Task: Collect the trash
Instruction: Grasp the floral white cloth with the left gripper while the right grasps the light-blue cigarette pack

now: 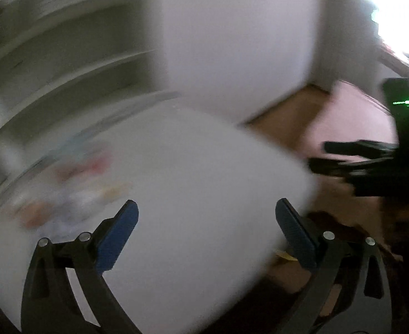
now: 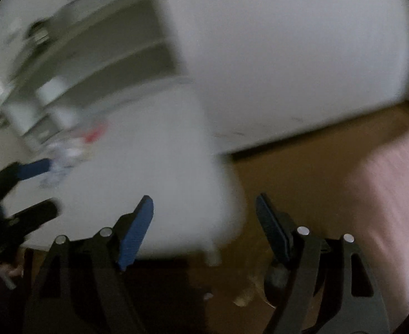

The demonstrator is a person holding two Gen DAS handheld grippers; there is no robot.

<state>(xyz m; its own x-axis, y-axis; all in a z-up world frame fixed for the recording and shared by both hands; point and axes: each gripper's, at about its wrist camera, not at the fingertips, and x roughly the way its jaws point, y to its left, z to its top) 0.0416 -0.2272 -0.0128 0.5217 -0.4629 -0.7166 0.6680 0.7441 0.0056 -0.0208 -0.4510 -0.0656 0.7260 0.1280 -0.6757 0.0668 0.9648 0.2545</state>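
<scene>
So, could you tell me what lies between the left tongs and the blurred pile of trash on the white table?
Only bare white table separates the open left tongs from the blurred trash pile, as the left wrist view shows.

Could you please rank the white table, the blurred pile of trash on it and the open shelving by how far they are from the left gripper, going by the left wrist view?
From the left gripper:
1. White table: directly ahead, beneath the open fingers.
2. Pile of trash: on the table, front-left; too blurred to identify the pieces.
3. Shelving: beyond the table, upper left.
</scene>
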